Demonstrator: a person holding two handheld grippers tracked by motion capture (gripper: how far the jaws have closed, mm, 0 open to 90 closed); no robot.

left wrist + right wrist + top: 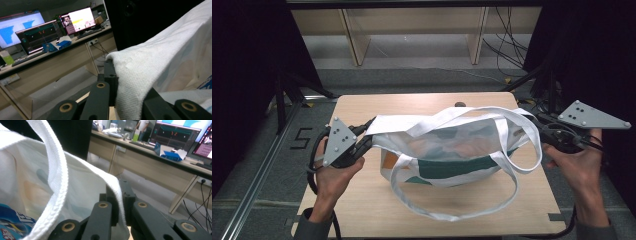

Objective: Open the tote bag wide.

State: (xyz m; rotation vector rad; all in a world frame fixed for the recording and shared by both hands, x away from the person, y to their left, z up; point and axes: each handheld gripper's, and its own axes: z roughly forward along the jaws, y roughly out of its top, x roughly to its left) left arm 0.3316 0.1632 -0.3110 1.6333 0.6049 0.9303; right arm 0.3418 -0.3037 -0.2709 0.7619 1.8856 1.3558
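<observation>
A white cloth tote bag (447, 150) with a green band hangs stretched between my two grippers above the wooden table (362, 205). My left gripper (368, 135) is shut on the bag's left rim, and the left gripper view has the white cloth (140, 75) pinched between its jaws. My right gripper (537, 122) is shut on the bag's right rim (115, 187). One white strap (462, 200) droops toward the front of the table, and another strap (58, 177) crosses the right gripper view. Something blue (10, 220) lies inside the bag.
The table's far edge meets a grey floor and a pale wooden shelf frame (412, 30). Cables (507, 45) hang at the back right. Desks with lit monitors (77, 20) stand in the room beyond.
</observation>
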